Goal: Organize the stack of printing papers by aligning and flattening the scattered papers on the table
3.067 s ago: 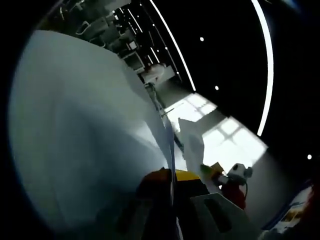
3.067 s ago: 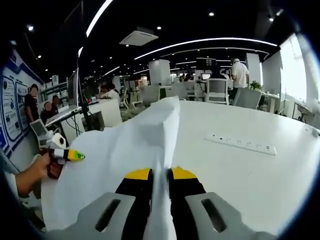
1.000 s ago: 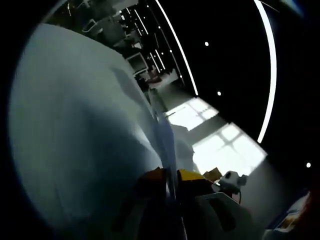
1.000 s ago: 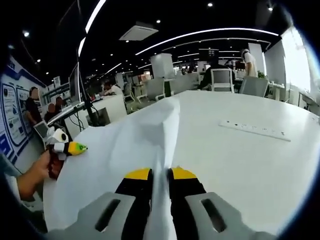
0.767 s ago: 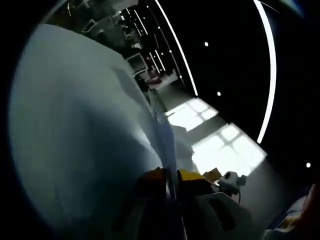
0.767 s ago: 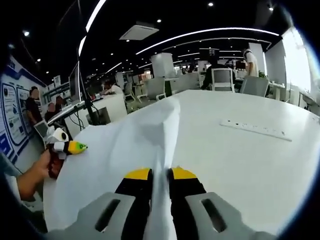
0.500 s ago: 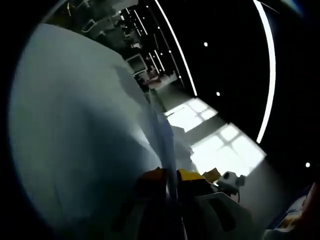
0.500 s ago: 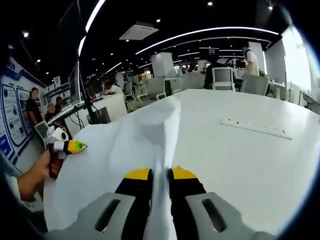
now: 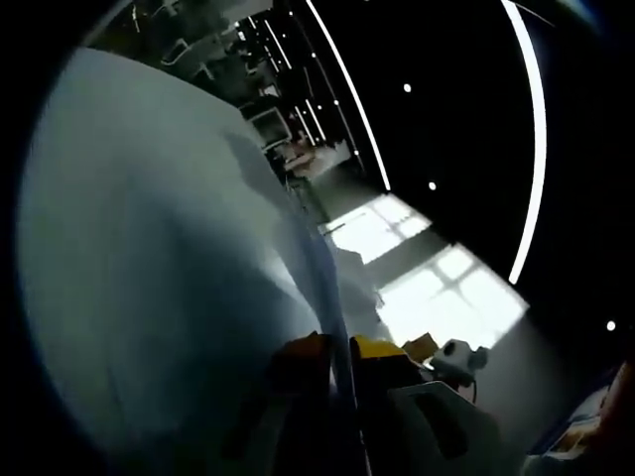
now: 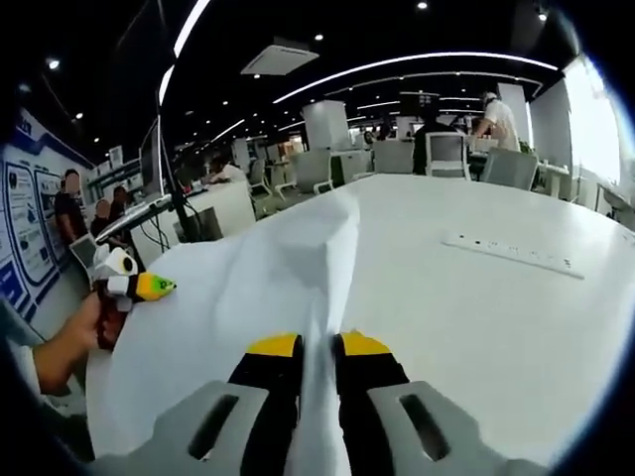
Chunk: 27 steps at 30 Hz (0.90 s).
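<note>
A stack of white printing papers [image 10: 283, 268] is lifted off the white table [image 10: 476, 307], bent into a ridge that runs away from me. My right gripper [image 10: 317, 345] is shut on its near edge, yellow tips on both sides of the sheets. In the right gripper view the left gripper [image 10: 134, 288] shows at the far left, held by a hand [image 10: 69, 337], at the papers' other edge. In the left gripper view the papers [image 9: 169, 258] fill the left half, seen edge-on, with my left gripper [image 9: 339, 349] shut on them. The right gripper [image 9: 451, 357] appears small behind the sheets.
A white power strip [image 10: 511, 255] lies on the table to the right. Office chairs [image 10: 437, 154] and desks stand beyond the table's far edge, with people seated and standing. A monitor on a stand [image 10: 164, 178] rises at the left.
Hardly anything has changed. Both grippers keep their hold on the papers; the right gripper view has drifted slightly and the left gripper sits a touch higher in it.
</note>
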{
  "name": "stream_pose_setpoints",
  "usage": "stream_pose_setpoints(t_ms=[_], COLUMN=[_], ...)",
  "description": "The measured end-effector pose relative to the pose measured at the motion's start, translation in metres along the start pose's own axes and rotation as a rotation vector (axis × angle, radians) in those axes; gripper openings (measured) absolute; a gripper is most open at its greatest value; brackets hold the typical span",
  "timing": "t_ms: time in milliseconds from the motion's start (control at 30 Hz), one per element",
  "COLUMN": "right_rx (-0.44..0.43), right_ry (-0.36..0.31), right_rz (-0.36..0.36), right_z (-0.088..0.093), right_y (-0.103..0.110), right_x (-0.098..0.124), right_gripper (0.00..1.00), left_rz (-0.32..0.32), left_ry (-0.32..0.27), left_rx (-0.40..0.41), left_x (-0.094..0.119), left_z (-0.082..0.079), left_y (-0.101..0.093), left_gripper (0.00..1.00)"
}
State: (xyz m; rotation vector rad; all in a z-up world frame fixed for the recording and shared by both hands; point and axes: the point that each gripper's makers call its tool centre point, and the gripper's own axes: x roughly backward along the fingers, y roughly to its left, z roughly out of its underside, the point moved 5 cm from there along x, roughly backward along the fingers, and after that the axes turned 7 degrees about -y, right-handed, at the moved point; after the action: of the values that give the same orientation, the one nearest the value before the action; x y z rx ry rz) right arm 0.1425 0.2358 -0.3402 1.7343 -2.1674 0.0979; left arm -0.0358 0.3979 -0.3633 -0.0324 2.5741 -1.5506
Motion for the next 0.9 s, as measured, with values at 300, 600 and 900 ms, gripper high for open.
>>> stream_pose_setpoints(t_ms=[300,600,900], right_rx=[-0.017,-0.036,-0.026], right_ry=[-0.01,-0.02,-0.008], right_rz=[0.002,0.005,-0.009], right_z=[-0.0018,-0.0022,-0.0016], right_y=[-0.0034,-0.0051,-0.0001], right_x=[0.0021,0.0032,-0.0004], right_gripper=[0.1,0.1,0.1], left_rz=[-0.006,-0.013,-0.01], left_ry=[-0.007,-0.017,-0.025], left_rx=[0.008,0.005,0.004], left_x=[0.0005,0.0007,0.0005], left_z=[0.0006,-0.0015,-0.0045], left_y=[-0.0001,0.0009,0.0019], left_gripper=[0.12,0.12,0.12])
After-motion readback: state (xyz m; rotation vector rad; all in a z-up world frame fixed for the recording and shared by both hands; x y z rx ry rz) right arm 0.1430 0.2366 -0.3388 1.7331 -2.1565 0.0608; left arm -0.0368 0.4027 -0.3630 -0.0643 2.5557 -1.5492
